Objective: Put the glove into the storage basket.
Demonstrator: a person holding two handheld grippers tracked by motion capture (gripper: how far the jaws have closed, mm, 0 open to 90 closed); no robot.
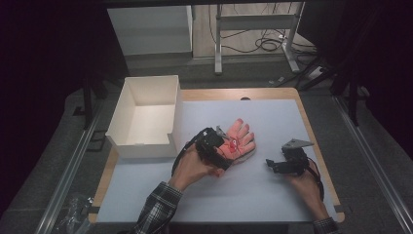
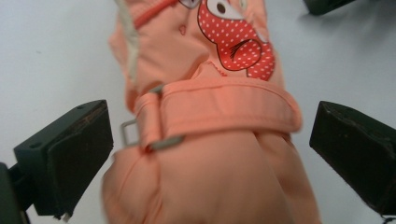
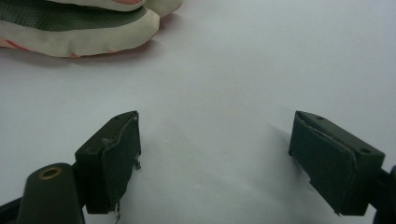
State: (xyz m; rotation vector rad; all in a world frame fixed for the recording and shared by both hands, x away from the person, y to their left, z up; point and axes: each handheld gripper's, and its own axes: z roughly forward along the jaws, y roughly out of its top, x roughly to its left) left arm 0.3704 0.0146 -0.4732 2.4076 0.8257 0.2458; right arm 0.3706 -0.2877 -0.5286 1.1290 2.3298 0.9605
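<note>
Broadly, the room is dim and dark at the edges, with a pale wall panel, a metal frame [image 1: 253,29] and loose cables [image 1: 272,44] on the floor beyond the far end. The worktop [image 1: 272,122] fills the middle: a wooden board covered almost wholly by a light grey sheet, smooth and matt, which likely lets fabric slide with little drag. At its far left corner stands an open white box [image 1: 146,114], empty as far as can be seen, with one low side towards the centre; it is probably the place where things are meant to go, set within easy reach of the left arm.

Near the centre lies a salmon-coloured glove [image 1: 241,139], flat, fingers pointing away from the person, just right of the box and apart from it. A spotted red cartoon figure [image 2: 233,44] decorates its back, and a strap [image 2: 224,109] with a metal buckle [image 2: 140,135] crosses the wrist.

The left hand-held gripper [image 1: 216,146] hovers over the cuff end. In the left gripper view its jaws stand wide, one on each side of the wrist, not pressing on the fabric; it holds nothing. That narrow, strapped part seems chosen as the firmest place to pinch.

The right hand-held gripper [image 1: 285,163] rests to the right of the glove, near but not touching. Its jaws are spread over bare sheet with nothing between them, seemingly waiting.
</note>
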